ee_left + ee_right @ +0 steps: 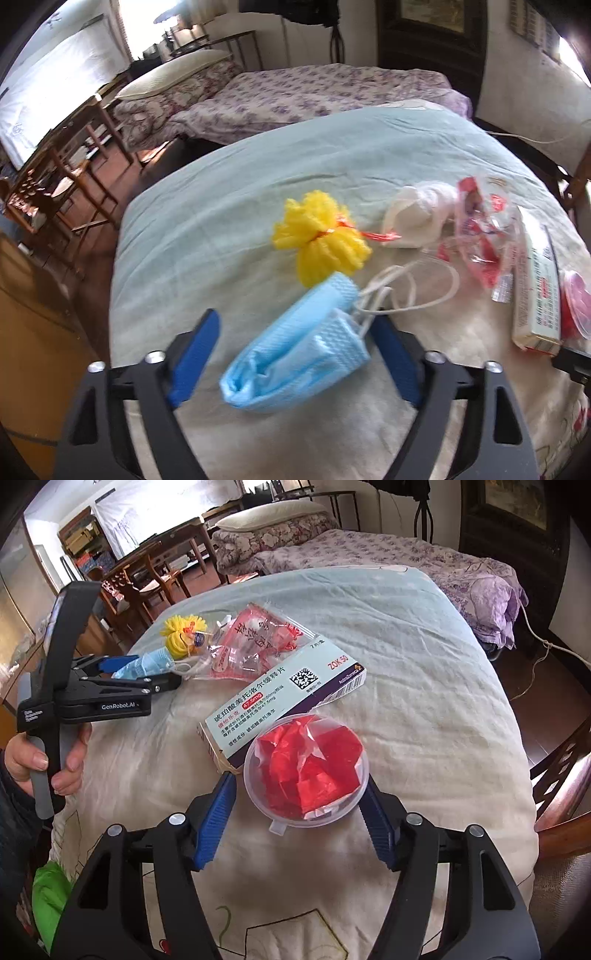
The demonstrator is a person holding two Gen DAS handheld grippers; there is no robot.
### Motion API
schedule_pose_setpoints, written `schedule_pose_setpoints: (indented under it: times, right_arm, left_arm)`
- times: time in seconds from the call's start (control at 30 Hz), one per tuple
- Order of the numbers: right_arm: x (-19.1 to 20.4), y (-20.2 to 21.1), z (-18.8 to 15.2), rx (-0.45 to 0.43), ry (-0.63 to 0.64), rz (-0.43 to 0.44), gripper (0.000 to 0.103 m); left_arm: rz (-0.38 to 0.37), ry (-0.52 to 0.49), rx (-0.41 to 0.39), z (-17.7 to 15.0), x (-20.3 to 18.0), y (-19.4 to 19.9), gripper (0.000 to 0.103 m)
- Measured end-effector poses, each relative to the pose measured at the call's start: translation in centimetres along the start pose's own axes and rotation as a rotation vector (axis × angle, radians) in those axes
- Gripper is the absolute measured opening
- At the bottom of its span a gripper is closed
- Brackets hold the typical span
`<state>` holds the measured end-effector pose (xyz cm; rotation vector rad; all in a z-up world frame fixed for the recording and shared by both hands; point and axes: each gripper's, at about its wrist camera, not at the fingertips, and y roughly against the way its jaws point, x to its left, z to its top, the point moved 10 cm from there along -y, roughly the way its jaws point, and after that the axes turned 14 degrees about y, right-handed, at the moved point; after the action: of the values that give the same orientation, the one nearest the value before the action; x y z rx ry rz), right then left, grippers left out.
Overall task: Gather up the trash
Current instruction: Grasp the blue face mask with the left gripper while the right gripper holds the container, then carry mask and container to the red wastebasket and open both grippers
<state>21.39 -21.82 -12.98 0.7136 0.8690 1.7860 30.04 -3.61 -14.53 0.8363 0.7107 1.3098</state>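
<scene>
A crumpled blue face mask (295,354) with white ear loops lies on the cloth-covered table (207,229), between the fingers of my left gripper (295,317). The gripper is open; the left pad stands clear of the mask and the right pad is close beside it. In the right wrist view, a clear plastic cup (306,771) stuffed with red paper lies between the fingers of my right gripper (299,779). The right gripper is open, with a gap at the left pad. The left gripper (144,672), held by a hand (40,764), reaches the mask (144,666) from the left.
Beyond the mask lie a yellow foam net (317,236), a white foam piece (410,221), a red-printed clear bag (480,229) and a medicine box (284,701). Something green (51,893) hangs at the table's near left. A bed (314,92) and wooden chairs (66,177) stand behind.
</scene>
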Motion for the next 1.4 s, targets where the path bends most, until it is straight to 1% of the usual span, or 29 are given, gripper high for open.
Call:
schedule_pose_setpoints:
  times: [0.03,0.07,0.1,0.13,0.2,0.27,0.37,0.47,0.53,0.63,0.67,0.7,0.83,0.93,0.97,1.0,1.07,1.1,1.13,1.2,1.27,1.4]
  right_arm:
    - [0.1,0.0,0.0,0.000,0.002,-0.002,0.066]
    - [0.1,0.0,0.0,0.000,0.002,-0.003,0.067]
    - [0.2,-0.1,0.0,0.001,0.001,-0.004,0.067]
    - [0.1,-0.1,-0.1,0.002,-0.001,-0.006,0.067]
    - [0.0,-0.1,0.0,0.000,-0.005,-0.009,0.067]
    - [-0.1,0.0,0.0,-0.006,-0.010,-0.014,0.067]
    - [-0.5,0.1,0.2,-0.019,-0.014,-0.033,0.067]
    - [-0.7,0.2,0.3,-0.029,-0.015,-0.046,0.067]
    - [-0.9,0.0,0.4,-0.031,-0.017,-0.057,0.067]
    - [-1.0,-0.1,0.8,-0.042,-0.009,-0.066,0.067]
    - [-0.9,0.0,0.9,-0.048,-0.009,-0.056,0.062]
    - [-0.8,0.1,0.9,-0.049,-0.009,-0.040,0.056]
    - [-1.0,0.4,1.0,-0.062,-0.029,-0.022,0.056]
    - [-1.0,0.0,0.9,-0.043,-0.027,-0.019,0.056]
    - [-0.9,-0.1,0.9,-0.042,-0.025,-0.021,0.056]
    - [-0.9,-0.1,0.9,-0.043,-0.021,-0.022,0.056]
    - [-0.7,-0.2,0.9,-0.042,-0.017,-0.021,0.056]
    - [-0.7,-0.3,0.9,-0.041,-0.015,-0.022,0.056]
    - [-0.7,-0.3,0.9,-0.040,-0.013,-0.023,0.056]
    - [-0.6,-0.3,0.8,-0.039,-0.011,-0.026,0.056]
    - [-0.5,-0.3,0.8,-0.039,-0.011,-0.026,0.056]
    - [-0.5,-0.2,0.9,-0.043,-0.015,-0.022,0.056]
  left_arm:
    - [-0.001,-0.003,0.001,-0.2,0.0,0.1,0.076]
    - [0.000,-0.006,-0.001,-0.4,-0.2,0.2,0.073]
    - [-0.005,-0.010,0.001,-0.6,-0.4,0.4,0.067]
    - [-0.012,-0.006,0.007,-0.9,-0.6,0.6,0.064]
    - [-0.050,0.045,0.041,-1.5,-0.5,0.9,0.055]
    - [-0.072,0.098,0.061,-2.1,-0.4,1.3,0.053]
    - [-0.075,0.133,0.082,-2.9,-0.5,2.1,0.050]
    - [-0.061,0.165,0.111,-3.9,-0.6,2.9,0.051]
    - [-0.058,0.151,0.118,-4.4,-0.8,3.4,0.055]
    - [-0.040,0.127,0.113,-4.5,-0.7,3.7,0.065]
    - [-0.039,0.126,0.114,-4.5,-0.6,3.5,0.070]
    - [-0.038,0.124,0.116,-4.3,-0.5,3.3,0.072]
    - [-0.012,0.104,0.110,-3.9,0.4,2.4,0.074]
    - [-0.020,0.106,0.110,-3.5,0.7,2.1,0.073]
    - [-0.017,0.093,0.104,-3.4,0.6,2.1,0.069]
    - [-0.014,0.073,0.098,-3.5,0.5,2.2,0.057]
    - [-0.027,0.048,0.097,-3.5,-0.1,2.4,0.044]
    - [-0.024,0.047,0.094,-3.5,-0.3,2.6,0.039]
    - [-0.024,0.053,0.098,-3.5,-0.4,2.7,0.036]
    - [-0.030,0.082,0.110,-3.5,-0.4,3.0,0.023]
    - [-0.034,0.098,0.115,-3.6,-0.6,3.7,0.022]
    - [-0.038,0.120,0.093,-4.0,-1.0,5.9,0.022]
